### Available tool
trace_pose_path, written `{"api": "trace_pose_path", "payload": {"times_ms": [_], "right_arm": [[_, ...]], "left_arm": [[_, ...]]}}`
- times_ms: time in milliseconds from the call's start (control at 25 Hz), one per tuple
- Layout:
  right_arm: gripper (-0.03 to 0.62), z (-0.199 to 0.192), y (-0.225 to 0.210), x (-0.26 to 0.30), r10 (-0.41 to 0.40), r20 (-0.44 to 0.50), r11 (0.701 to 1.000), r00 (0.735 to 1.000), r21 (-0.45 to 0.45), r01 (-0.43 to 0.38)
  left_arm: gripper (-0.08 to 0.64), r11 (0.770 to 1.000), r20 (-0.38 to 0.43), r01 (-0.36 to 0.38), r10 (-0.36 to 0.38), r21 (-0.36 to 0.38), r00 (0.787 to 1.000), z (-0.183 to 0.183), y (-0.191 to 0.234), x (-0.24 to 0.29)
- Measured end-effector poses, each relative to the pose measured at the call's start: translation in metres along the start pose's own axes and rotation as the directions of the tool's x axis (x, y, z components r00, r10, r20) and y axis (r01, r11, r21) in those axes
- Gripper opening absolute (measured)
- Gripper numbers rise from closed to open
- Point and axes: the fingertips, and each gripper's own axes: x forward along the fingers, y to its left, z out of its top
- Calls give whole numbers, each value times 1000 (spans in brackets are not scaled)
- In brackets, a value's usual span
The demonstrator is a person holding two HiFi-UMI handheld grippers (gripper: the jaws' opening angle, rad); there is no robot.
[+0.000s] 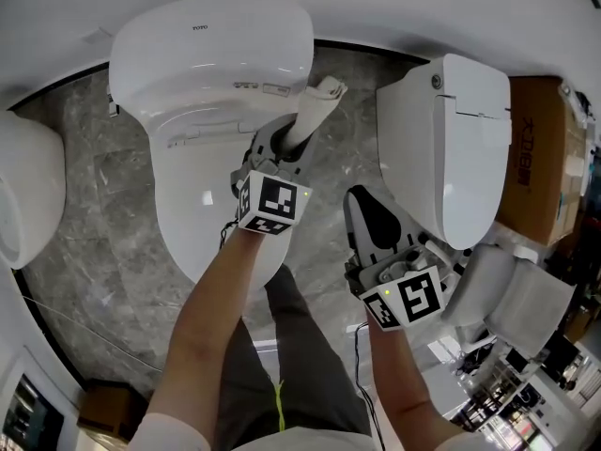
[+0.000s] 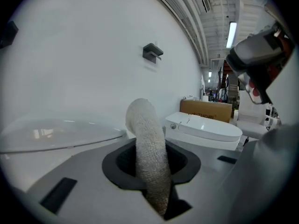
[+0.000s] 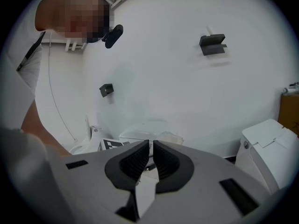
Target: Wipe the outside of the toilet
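Left gripper view shows the left gripper (image 2: 150, 158) clamped on a rolled white cloth (image 2: 148, 134), whose tip in the head view lies just beside the back edge of the TOTO toilet (image 1: 207, 54) at 11 o'clock, while the right gripper (image 3: 150, 158), closed and empty, hangs near a second toilet (image 1: 451, 148) at 3 o'clock.

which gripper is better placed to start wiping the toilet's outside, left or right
Left, probably. The left gripper is shut on the white cloth, right over the toilet; the right gripper is shut, empty, off to its side.
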Motion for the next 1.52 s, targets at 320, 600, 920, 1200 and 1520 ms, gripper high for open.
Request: {"api": "trace_pose_path", "payload": {"times_ms": [320,600,920,1200,1520], "right_arm": [[48,-8,-1,11,17,-23,1000,1000,-12,-17],[48,-13,20,30,52,-27,999,998,-9,-52],[48,-23,37,43,69,-40,998,997,1,-69],[48,-24,57,57,88,-47,996,995,-9,-88],[48,-27,92,77,125,-66,991,990,-34,-127]], "left_arm": [[107,988,-103,-143,136,-61,985,-37,37,9],[107,971,-143,-229,219,-61,965,-50,79,-3],[107,956,-156,-282,268,-82,951,-62,122,-22],[107,934,-178,-342,321,-105,930,-80,160,-51],[107,888,-213,-434,400,-150,891,-114,214,-103]]}}
